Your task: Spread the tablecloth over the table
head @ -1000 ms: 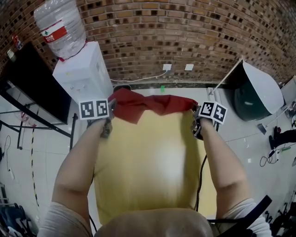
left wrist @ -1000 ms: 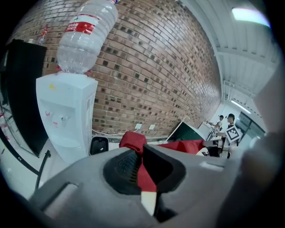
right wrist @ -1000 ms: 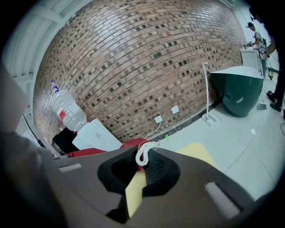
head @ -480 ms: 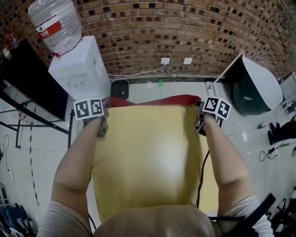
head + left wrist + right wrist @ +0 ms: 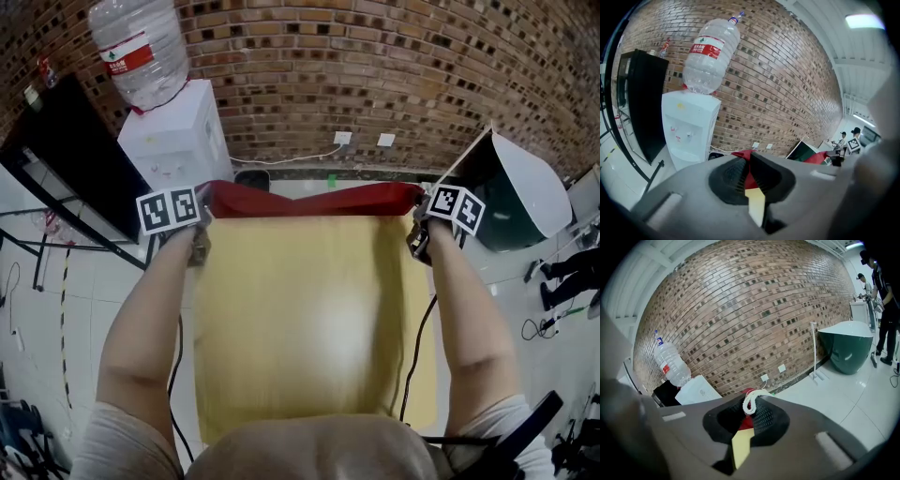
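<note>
The bench (image 5: 300,319) has a plain yellow top with a soft glare in its middle, and the person stands against its near edge with both forearms reaching across it. The red tablecloth (image 5: 309,199) is pulled into a narrow band along the bench's far edge, bunched rather than laid flat, so nearly all of the yellow top is still bare.

The left claw (image 5: 747,164) is clenched on the cloth's left end, with red fabric pinched between its ribbed pads. The right claw (image 5: 749,416) is clenched on the right end, and a loop of white cord (image 5: 752,401) curls up out of its grip. A black cable (image 5: 417,347) hangs down beside the right forearm.

Behind the bench runs a brick wall (image 5: 375,66) with two white sockets (image 5: 343,138) low down. A white water dispenser (image 5: 178,141) stands against it at the left, carrying an upturned clear bottle (image 5: 141,47) with a red label. A black cabinet (image 5: 66,159) is further left. To the right sits a large dark green tub (image 5: 520,202) with a white outer shell. The floor (image 5: 56,309) is pale, glossy tile. People (image 5: 886,301) stand far off on the right side of the room.
</note>
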Demonstrator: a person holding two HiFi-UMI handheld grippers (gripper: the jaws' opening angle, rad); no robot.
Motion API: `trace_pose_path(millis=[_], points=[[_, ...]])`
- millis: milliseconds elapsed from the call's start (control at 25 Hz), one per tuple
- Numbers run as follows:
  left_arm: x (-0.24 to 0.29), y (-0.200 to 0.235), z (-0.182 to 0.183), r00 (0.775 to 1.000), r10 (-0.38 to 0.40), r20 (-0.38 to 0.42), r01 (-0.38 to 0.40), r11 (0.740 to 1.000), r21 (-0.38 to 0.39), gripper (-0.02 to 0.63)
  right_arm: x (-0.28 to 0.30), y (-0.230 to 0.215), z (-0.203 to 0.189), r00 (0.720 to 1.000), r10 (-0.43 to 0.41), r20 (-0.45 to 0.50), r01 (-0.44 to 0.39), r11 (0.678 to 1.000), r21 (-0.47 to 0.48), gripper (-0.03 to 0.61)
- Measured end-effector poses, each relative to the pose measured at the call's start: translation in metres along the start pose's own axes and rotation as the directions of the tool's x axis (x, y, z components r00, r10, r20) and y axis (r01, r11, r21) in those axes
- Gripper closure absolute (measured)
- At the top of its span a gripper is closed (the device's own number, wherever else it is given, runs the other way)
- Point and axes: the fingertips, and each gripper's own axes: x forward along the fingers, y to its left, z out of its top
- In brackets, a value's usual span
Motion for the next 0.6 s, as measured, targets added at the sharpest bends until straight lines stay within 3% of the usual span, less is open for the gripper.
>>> trace_pose_path(millis=[280, 600], points=[[-0.067, -0.008, 0.018, 0.996, 0.028, 0.079, -0.031, 0.999, 0.03, 0.604, -0.039, 0.019, 0.01, 0.999, 0.034, 0.035, -0.033, 0.999, -0.026, 0.572], [-0.143, -0.04, 0.0, 0.99, 0.035, 0.138, -0.039, 0.999, 0.022, 0.604, -0.11, 0.031, 0.008, 0.997, 0.058, 0.041, -0.052, 0.989, -0.139, 0.572]])
